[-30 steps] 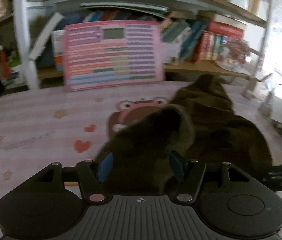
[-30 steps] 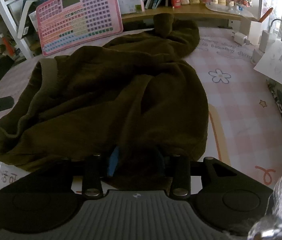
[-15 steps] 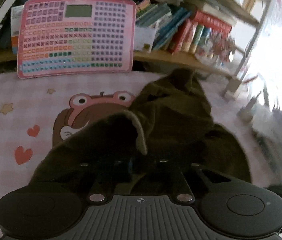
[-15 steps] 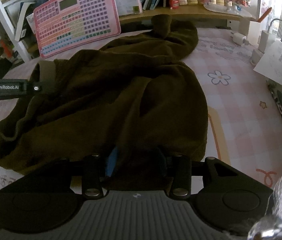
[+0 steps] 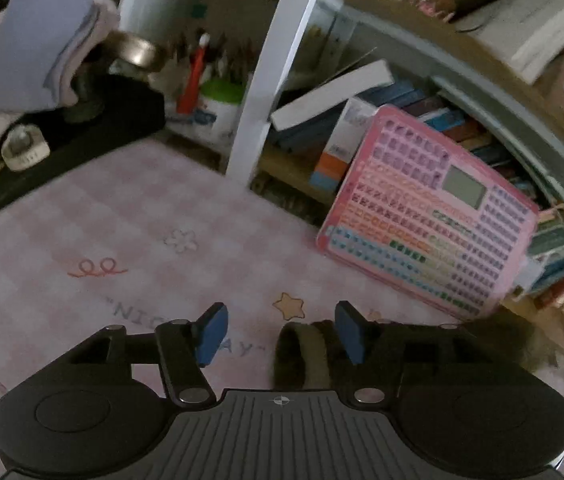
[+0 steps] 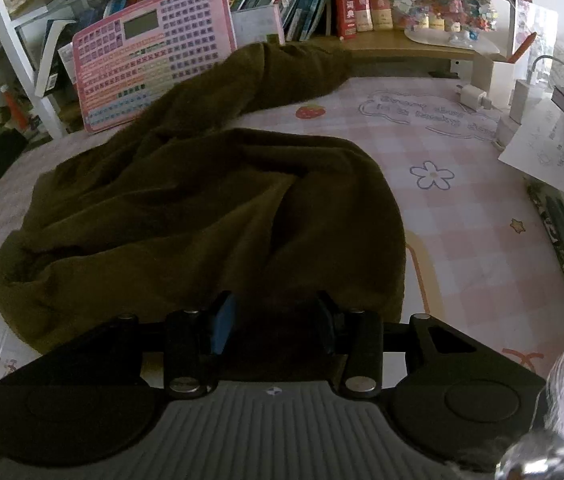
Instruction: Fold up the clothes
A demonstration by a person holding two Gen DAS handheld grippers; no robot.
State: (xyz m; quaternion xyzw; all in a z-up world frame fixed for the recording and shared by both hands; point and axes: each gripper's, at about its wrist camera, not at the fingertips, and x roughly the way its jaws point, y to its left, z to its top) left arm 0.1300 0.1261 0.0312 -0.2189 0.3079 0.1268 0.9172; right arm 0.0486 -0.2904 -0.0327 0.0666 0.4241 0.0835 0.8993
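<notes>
A dark olive-brown fleece garment (image 6: 209,200) lies spread and rumpled on the pink checked tablecloth (image 6: 462,216), one sleeve reaching back to the shelf. My right gripper (image 6: 273,320) sits at its near hem, shut on a thick bunch of the fabric that fills the gap between the fingers. In the left wrist view my left gripper (image 5: 280,336) is open low over the cloth. A ribbed cuff (image 5: 302,356) of the garment lies loose between its blue pads (image 5: 209,334), close to the right one.
A pink keyboard toy (image 6: 149,56) (image 5: 434,232) leans on the bookshelf at the back. Chargers (image 6: 474,96), a pen holder and papers (image 6: 542,148) crowd the right edge. A white shelf post (image 5: 265,76) and a black stand (image 5: 77,132) are at the back left.
My left gripper has opened, let go of the garment and swung left toward the shelf corner. The garment's left part now lies folded over. My right gripper keeps its hold, barely moved.
</notes>
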